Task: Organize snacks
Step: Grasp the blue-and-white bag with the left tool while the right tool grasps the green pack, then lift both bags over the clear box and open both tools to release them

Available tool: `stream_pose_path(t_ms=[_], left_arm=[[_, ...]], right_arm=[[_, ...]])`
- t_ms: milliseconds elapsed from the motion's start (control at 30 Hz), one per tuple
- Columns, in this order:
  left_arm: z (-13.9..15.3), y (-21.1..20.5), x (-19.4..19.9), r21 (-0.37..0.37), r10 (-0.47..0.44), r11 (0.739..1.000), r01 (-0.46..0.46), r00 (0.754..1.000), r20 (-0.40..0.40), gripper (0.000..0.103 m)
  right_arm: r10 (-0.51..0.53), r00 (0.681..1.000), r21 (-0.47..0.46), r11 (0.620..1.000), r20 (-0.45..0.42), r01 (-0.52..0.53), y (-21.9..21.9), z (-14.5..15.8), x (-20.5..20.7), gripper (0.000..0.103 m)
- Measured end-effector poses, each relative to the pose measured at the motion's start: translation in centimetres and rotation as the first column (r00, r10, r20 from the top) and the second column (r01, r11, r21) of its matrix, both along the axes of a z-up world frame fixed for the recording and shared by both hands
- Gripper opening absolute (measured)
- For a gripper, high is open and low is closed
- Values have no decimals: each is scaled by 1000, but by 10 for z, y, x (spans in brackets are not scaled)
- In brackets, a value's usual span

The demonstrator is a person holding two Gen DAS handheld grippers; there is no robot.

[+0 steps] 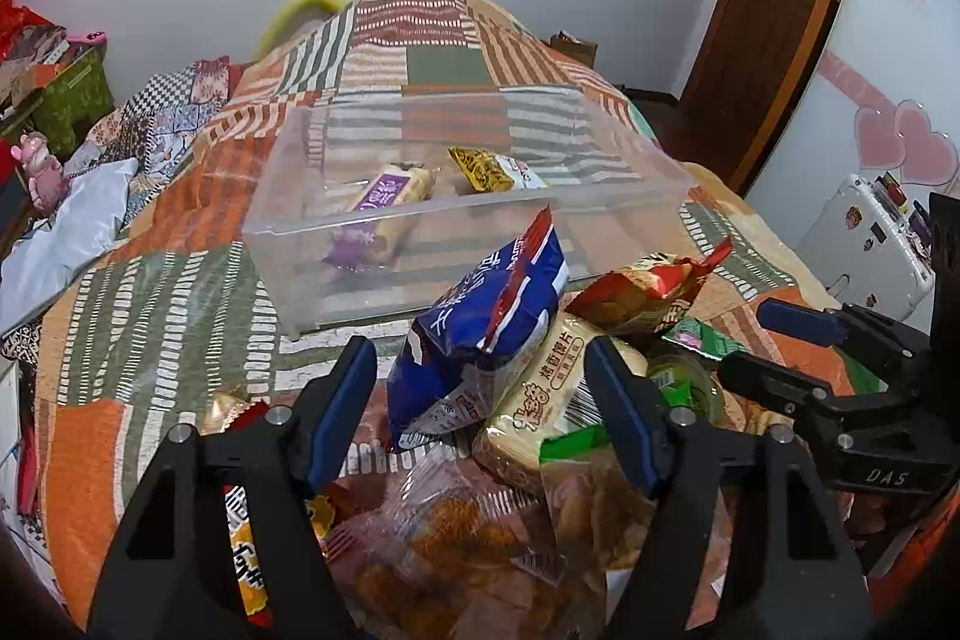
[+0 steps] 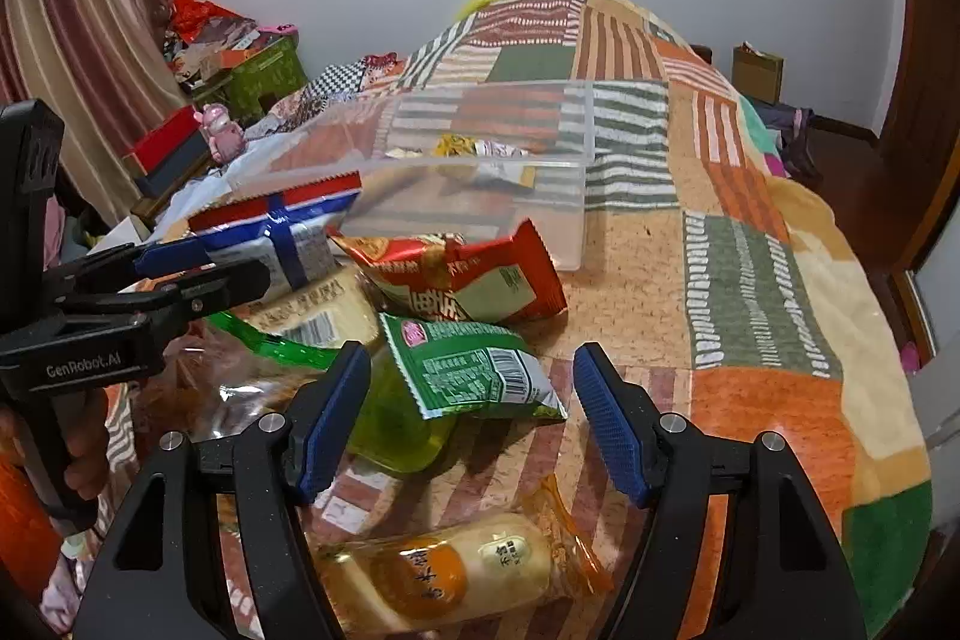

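A heap of snack packets lies on the patchwork bedspread (image 1: 162, 292) in front of a clear plastic box (image 1: 288, 220). The box holds a purple-wrapped roll (image 1: 384, 208) and a yellow packet (image 1: 486, 169). My left gripper (image 1: 483, 406) is open around a blue bag (image 1: 480, 328) that stands upright on a cream packet (image 1: 540, 382); a gap shows at its left pad. My right gripper (image 2: 474, 412) is open over a green packet (image 2: 474, 376) and a green jelly cup (image 2: 390, 430). An orange-wrapped cake (image 2: 456, 568) lies below it. A red packet (image 2: 456, 274) lies behind.
The right gripper (image 1: 750, 340) comes in from the right in the left wrist view. The left gripper (image 2: 237, 259) and a hand (image 2: 84, 460) show at the left of the right wrist view. Cluttered boxes (image 2: 264, 70) and a pink figurine (image 2: 222, 130) stand left of the bed.
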State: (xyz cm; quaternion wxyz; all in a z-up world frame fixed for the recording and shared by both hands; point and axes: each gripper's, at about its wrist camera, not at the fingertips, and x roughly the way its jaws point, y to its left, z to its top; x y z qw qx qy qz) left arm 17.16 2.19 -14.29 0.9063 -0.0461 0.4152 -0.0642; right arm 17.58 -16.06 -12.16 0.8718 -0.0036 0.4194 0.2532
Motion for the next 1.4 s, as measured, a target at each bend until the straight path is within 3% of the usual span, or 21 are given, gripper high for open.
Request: stream_pose_path(t_ms=[467,900,1233,1400], left_arm=[[-18,-4,23,-11,8,1000,-8,999,-48,66],[-22,0,24,-25,9,1000,-9,1000,-18,54],[-15,6,15,-33,19,999,-19,1000,6,50],[-10,10,10,-45,29,999,-28,999,24,50]], right_arm=[[5,999,28,1000,-42,-4,-1,-12,10,49],[-12,998,-10,1000,-68,11,1,-20,19,53],[-31,994,-36,999,-108,28,-3,-32,33,68],[-26,994,-36,999,-110,22,-3,-33,33,63]])
